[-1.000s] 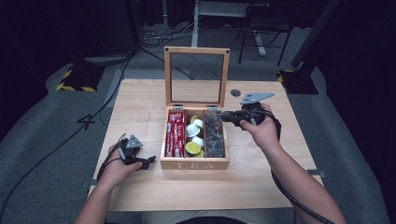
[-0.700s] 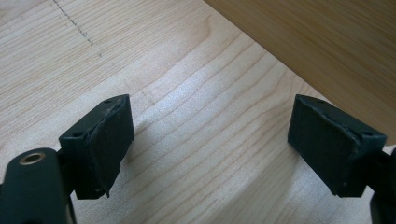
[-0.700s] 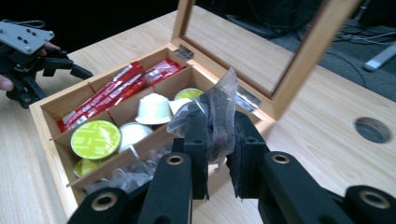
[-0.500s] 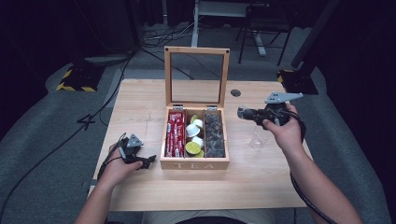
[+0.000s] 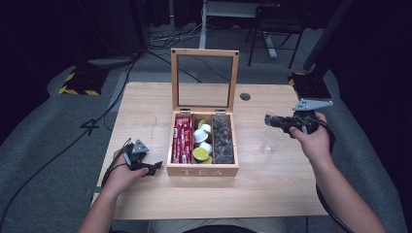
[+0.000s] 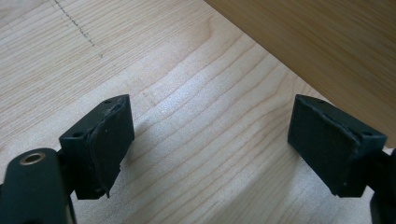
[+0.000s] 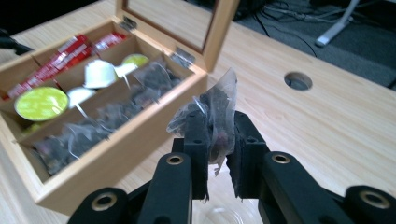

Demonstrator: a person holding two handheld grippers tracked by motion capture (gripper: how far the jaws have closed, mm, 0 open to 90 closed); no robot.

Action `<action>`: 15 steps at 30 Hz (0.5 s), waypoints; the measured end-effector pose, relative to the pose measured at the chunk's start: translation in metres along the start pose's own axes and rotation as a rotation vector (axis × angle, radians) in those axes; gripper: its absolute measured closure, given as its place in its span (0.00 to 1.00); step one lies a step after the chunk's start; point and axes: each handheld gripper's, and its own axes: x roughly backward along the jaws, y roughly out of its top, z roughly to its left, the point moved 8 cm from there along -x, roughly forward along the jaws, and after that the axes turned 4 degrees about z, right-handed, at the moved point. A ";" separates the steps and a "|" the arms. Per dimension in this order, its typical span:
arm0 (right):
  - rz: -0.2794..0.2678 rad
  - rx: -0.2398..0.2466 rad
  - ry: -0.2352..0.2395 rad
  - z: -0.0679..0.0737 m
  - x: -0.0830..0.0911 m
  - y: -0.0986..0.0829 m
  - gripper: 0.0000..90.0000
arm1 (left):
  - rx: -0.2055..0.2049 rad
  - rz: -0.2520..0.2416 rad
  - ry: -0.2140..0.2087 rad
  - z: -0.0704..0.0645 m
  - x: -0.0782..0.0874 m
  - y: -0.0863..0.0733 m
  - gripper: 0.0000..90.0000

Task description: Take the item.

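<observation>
Right gripper view: right gripper (image 7: 215, 140) clamps teabag (image 7: 211, 109) mid-body; light, limp, tearable. Glass (image 5: 271, 140) at 6 o'clock. Left gripper (image 6: 212, 149) agape, idle.

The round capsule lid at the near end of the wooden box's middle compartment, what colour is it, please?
Lime green lid, clearest in the right gripper view.

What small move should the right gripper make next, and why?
Probably ease the right gripper down over the clear cup before letting go. Its fingers are shut on a tea bag lifted clear of the tea box, and in the high view the gripper hangs just above the cup's rim. The left gripper rests open on the table.
</observation>
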 end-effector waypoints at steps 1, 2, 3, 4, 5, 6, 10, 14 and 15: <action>0.009 -0.004 -0.007 -0.002 0.000 -0.002 0.88 | 0.000 0.000 0.001 0.000 0.000 0.000 0.17; 0.018 -0.004 -0.012 -0.003 -0.001 -0.005 0.88 | 0.000 0.000 0.000 0.000 0.000 0.000 0.17; 0.027 -0.008 -0.015 -0.005 -0.001 -0.007 0.88 | 0.000 0.000 0.001 0.000 0.000 0.000 0.17; 0.035 -0.011 -0.020 -0.006 -0.001 -0.010 0.88 | 0.000 0.000 0.000 0.000 0.000 0.000 0.17; 0.045 -0.013 -0.023 -0.008 -0.002 -0.012 0.88 | 0.000 0.000 0.001 0.000 0.000 0.000 0.17; 0.054 -0.011 -0.029 -0.009 -0.002 -0.014 0.88 | 0.000 0.000 0.001 0.000 0.000 0.000 0.17; 0.081 -0.022 -0.041 -0.015 -0.004 -0.023 0.88 | 0.001 0.000 0.002 0.000 0.000 0.000 0.17; 0.123 -0.026 -0.046 -0.017 -0.009 -0.031 0.88 | 0.001 -0.001 0.001 0.000 0.000 0.000 0.17; 0.133 -0.024 -0.047 -0.018 -0.010 -0.032 0.88 | 0.001 -0.001 0.003 0.000 0.000 0.000 0.17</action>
